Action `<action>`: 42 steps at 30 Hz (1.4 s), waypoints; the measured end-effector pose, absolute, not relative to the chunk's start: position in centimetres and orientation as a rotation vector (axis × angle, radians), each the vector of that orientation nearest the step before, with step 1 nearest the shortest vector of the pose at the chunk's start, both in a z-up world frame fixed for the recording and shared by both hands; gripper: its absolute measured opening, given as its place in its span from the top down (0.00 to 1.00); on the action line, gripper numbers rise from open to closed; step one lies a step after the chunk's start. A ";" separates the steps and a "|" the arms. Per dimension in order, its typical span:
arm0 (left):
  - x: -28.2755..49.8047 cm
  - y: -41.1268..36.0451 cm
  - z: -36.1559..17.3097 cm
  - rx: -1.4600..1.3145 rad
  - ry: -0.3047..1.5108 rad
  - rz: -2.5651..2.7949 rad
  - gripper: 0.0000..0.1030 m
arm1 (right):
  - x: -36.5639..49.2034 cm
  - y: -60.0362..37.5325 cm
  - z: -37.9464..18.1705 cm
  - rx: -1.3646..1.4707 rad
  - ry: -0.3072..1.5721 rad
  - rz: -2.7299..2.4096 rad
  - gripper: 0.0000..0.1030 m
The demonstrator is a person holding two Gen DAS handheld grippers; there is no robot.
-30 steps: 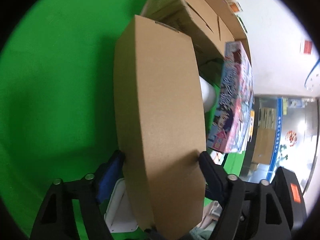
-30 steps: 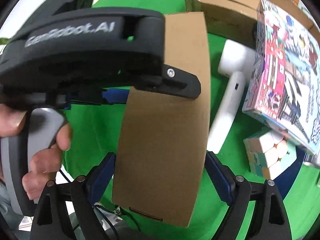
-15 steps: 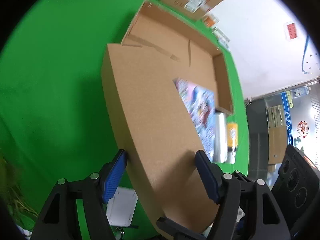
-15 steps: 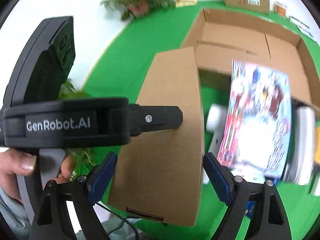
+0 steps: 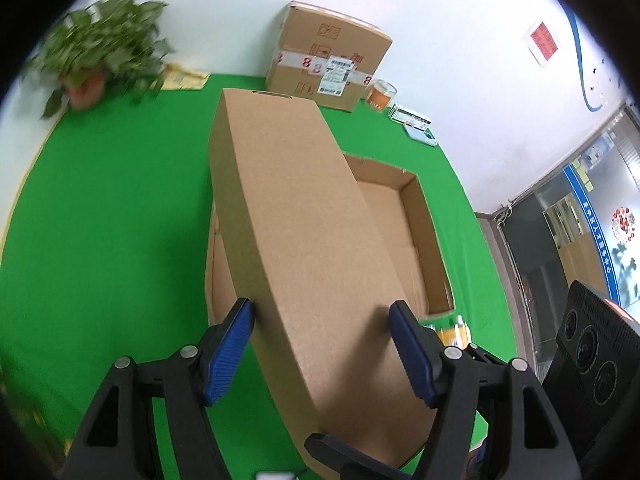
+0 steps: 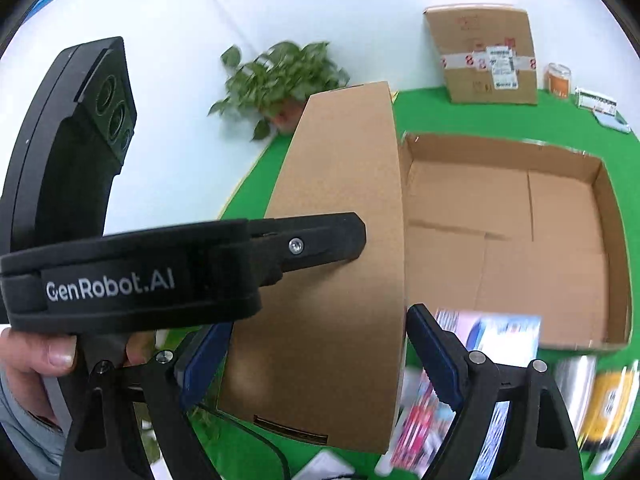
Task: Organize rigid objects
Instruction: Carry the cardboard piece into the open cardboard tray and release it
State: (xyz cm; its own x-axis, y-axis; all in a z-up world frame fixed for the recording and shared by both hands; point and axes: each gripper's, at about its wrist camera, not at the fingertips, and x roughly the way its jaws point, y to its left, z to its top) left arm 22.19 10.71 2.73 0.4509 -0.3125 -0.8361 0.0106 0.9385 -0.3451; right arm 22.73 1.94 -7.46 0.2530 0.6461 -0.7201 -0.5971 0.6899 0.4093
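Cardboard fills your left wrist view: the long closed carton [image 5: 304, 248] is pinched across its width by the left hand-held gripper [image 5: 322, 350], above the open tray box [image 5: 420, 216] on the green bench [image 5: 100, 220]. Keep it level. In the right wrist view, the right hand-held gripper [image 6: 316, 364] pinches the carton's near end (its edges look touched); lower both together into the tray.
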 end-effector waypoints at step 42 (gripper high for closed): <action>25.0 17.3 -17.0 -0.438 1.413 -0.110 0.69 | 36.1 9.5 -30.8 0.081 1.463 0.684 0.57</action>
State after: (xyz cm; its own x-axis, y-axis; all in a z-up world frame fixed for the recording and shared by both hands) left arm 25.04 17.27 -16.97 0.1673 -0.3307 -0.9288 -0.1823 0.9155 -0.3588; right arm 36.14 9.48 -30.77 -0.0441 0.4700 -0.8816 -0.3752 0.8100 0.4506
